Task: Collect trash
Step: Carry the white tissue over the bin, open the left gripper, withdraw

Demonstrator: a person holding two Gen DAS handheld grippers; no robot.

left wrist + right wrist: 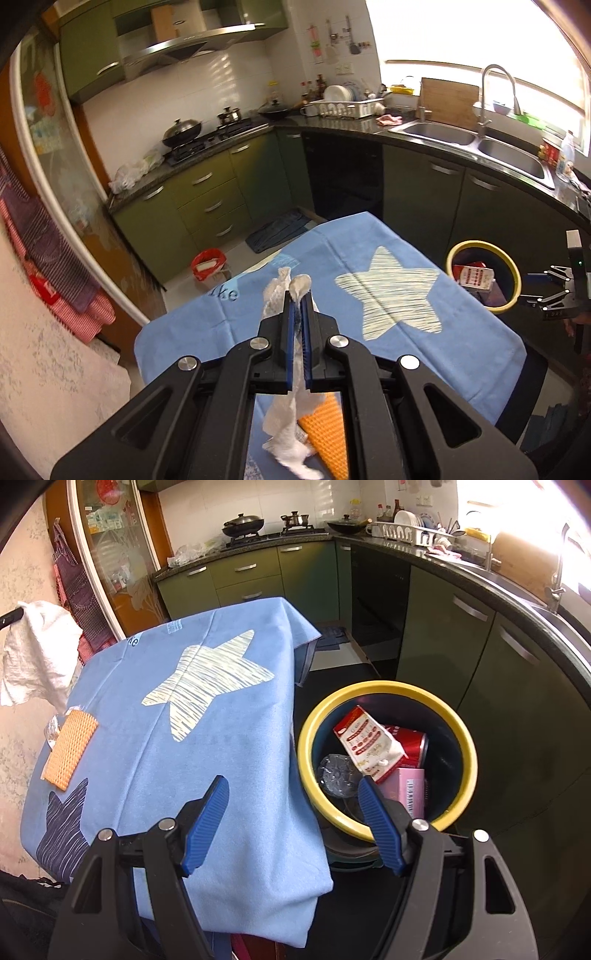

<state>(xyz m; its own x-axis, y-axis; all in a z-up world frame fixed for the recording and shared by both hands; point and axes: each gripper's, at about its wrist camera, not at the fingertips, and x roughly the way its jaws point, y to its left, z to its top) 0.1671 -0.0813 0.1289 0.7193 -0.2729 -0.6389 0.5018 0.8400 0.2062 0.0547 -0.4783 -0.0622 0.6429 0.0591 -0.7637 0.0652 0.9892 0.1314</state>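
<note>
Gripping a white tissue (291, 373) between closed blue pads, left claw (298, 299) held above the blue cloth (207, 325) on the desk. Tissue ends sticking up past the fingertips, the rest trailing down below the jaws. Orange mesh pad (328, 428) lying on the cloth beneath the tissue, partly hidden by the claw body.

Left wrist view only: star print (391, 291) ahead and to the right; yellow-rimmed bin (484, 273) just beyond the desk's right edge; right claw seen from the side at the far right, near the bin rim; sink (476, 146) and stove (207, 142) along the back counter; red bag (208, 264) on the floor.

Right wrist view only: right claw (293, 788) wide open, empty, one finger over the cloth and the other over the bin (388, 686) rim. Bin contents visible: red-and-white carton (365, 749), red can (410, 744), pink box (404, 792), clear crumpled plastic (334, 775). Tissue (38, 653) seen whole at the far left, hanging off the cloth, clear of the desk edge. Mesh pad (70, 749) flat near the cloth's left edge, with a bit of clear wrapper (51, 731) just beside it. Dark star print (62, 830) at the near left corner.
</note>
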